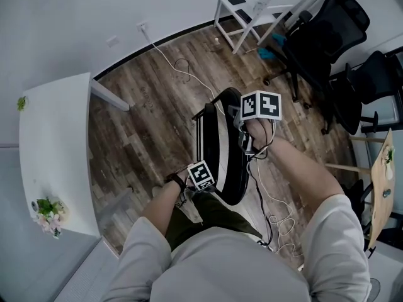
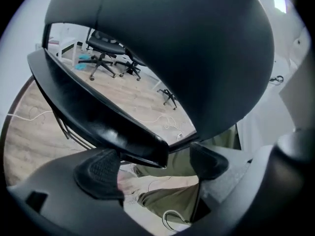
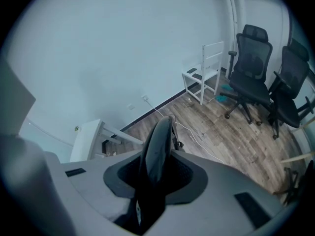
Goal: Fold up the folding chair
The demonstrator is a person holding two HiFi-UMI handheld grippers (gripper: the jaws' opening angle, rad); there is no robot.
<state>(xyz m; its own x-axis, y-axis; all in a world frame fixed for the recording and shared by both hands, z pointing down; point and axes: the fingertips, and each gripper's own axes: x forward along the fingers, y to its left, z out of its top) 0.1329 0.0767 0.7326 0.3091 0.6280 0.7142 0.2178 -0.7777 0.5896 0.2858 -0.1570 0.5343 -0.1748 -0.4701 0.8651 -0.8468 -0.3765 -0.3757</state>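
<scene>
Folding nearly done — right fingers (image 3: 181,176) clamped on chair (image 3: 160,136), left fingers (image 2: 98,173) apart around its edge; next I close left, squeeze.

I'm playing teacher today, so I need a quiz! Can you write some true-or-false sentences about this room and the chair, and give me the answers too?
1. The right tool is clamped on the black folding chair. True.
2. The left tool is squeezed shut. False: its jaws stand wide apart, and an edge of the chair sits between them without being pinched.
3. The floor is made of wooden planks. True.
4. The office chairs by the wall are red. False: they are black.
5. The white table has nothing on it. False: a little flower pot stands on it.
</scene>
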